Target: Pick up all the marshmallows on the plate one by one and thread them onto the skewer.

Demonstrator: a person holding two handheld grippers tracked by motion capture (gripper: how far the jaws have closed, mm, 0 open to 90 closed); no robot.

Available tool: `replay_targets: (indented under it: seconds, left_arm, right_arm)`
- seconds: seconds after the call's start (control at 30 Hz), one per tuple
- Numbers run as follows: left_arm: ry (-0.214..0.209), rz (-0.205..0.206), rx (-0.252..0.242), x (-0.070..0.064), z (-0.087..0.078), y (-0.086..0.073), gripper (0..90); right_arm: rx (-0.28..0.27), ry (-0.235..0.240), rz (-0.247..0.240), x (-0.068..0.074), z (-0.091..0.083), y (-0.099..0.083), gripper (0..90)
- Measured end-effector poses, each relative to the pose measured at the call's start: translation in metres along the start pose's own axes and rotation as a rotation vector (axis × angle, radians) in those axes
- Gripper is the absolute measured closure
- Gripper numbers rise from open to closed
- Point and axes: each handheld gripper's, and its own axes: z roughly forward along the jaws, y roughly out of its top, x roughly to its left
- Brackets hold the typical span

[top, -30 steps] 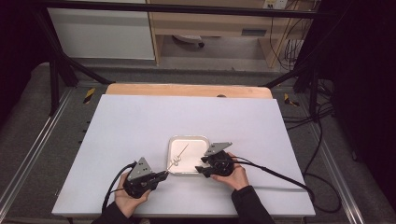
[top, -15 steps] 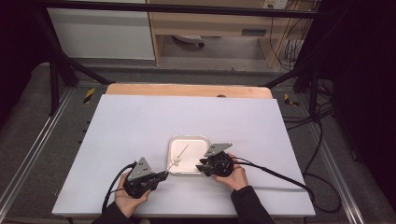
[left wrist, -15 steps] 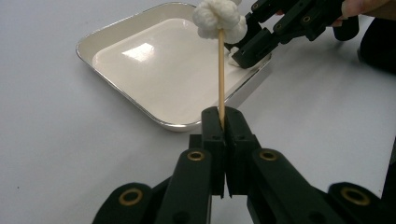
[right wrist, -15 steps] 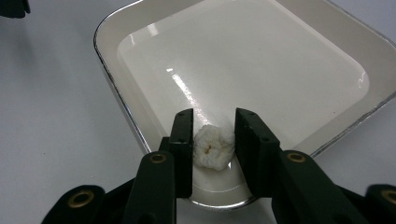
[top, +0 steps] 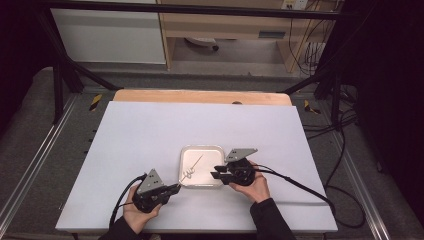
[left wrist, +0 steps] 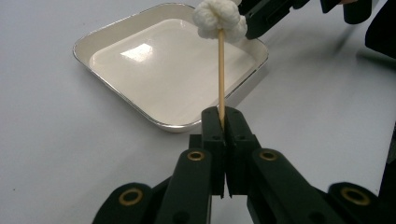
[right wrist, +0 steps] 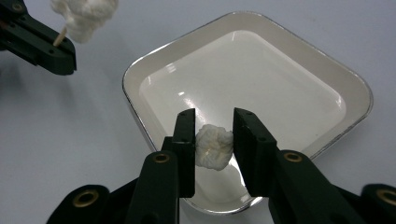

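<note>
In the high view we can barely make out the white lump between the right tool's (top: 216,173) jaw tips; it blurs into the pale tray (top: 216,150). The right gripper view shows it plainly: a marshmallow piece (right wrist: 214,147) sits between the two jaws, touching the left one, with a slim gap on the other side, so we cannot tell whether it is truly pinched. It hangs over the tray's near corner, at about 6 o'clock of the tray in that view.

The left tool (left wrist: 223,125) has its jaws pressed together on a wooden skewer (left wrist: 220,74). In the left gripper view the skewer's long axis runs straight away from the jaws toward 12 o'clock, ending in a marshmallow clump (left wrist: 218,19) just beside the right tool's jaw tip. How the clump is built up is not clear, and the skewer's gripped end is hidden between the jaws. In the high view the skewer (top: 194,165) slants over the tray toward about 1 o'clock.

Against the earlier frames, we see both tools and the skewer lying much as they did on the counter (top: 150,130), with no shift we can make out.
</note>
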Motion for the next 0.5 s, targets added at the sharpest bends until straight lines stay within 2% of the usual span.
replay_targets:
  seconds: [0.5]
  left_arm:
    - [-0.005,0.008,-0.010,-0.003,0.000,0.001,88.1]
  right_arm:
    - [-0.167,0.073,0.087,-0.004,-0.037,0.020,71.8]
